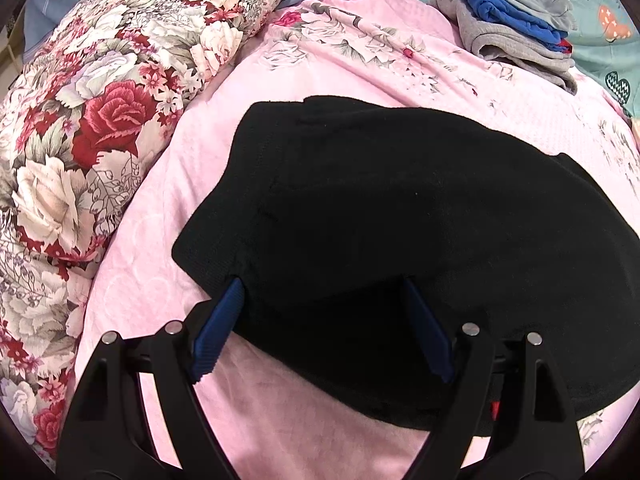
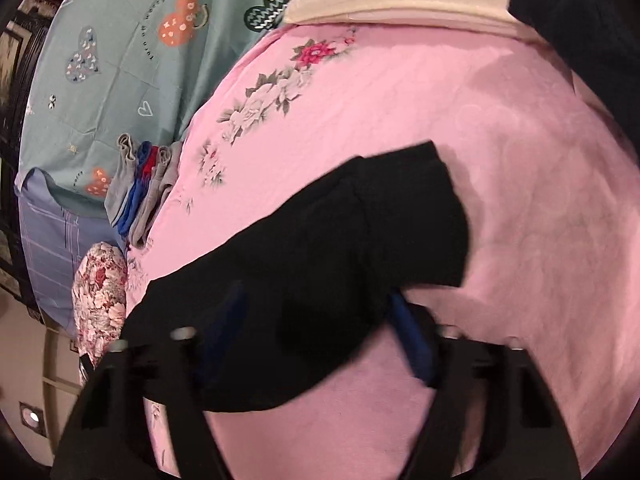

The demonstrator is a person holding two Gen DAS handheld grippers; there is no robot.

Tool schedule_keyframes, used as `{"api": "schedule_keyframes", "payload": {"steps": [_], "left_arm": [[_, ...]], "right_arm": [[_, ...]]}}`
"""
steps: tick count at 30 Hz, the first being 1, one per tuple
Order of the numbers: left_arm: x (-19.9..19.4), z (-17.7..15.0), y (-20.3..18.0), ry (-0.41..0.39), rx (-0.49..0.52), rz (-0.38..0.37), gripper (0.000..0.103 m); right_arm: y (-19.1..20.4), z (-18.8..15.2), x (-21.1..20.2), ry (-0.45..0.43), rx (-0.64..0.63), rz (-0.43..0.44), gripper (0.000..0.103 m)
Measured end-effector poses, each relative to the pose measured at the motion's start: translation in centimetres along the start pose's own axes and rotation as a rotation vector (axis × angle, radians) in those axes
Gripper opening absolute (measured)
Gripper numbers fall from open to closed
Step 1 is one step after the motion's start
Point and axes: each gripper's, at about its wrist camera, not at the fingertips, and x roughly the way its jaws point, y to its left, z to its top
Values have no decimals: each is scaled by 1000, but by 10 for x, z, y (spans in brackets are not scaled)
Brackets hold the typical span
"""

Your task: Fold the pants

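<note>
Black pants (image 1: 400,208), partly folded, are lying on the pink floral bedsheet (image 1: 360,48) while the left gripper (image 1: 320,312) and right gripper (image 2: 316,312), jaws parted astride the near edge, are seemingly positioning to grip it for another fold.

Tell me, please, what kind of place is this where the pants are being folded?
Most likely a bedroom, on a bed: the black pants lie on a pink floral bedsheet, beside a floral pillow, with a stack of folded clothes behind.
</note>
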Motion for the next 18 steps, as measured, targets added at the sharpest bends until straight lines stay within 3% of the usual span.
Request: {"api": "schedule_keyframes", "payload": {"steps": [3,8,10,13,18], "left_arm": [[-8,-4,-4,-16,3,-16,82],[-22,-11,-10,-31,6,-111,82],[-23,-10,-12,-32,-1,-118,82],[-22,-7,-15,-33,-10,-134,82],[-24,-7,-20,-40,-5,-157,82]], "right_arm": [[-7,1,-3,-16,34,18,37],[-8,1,-15,-54,57,93,21],[-2,-1,-20,-74,25,106,20],[-9,-1,-11,-51,29,42,19],[9,2,-20,-97,-7,111,17]]}}
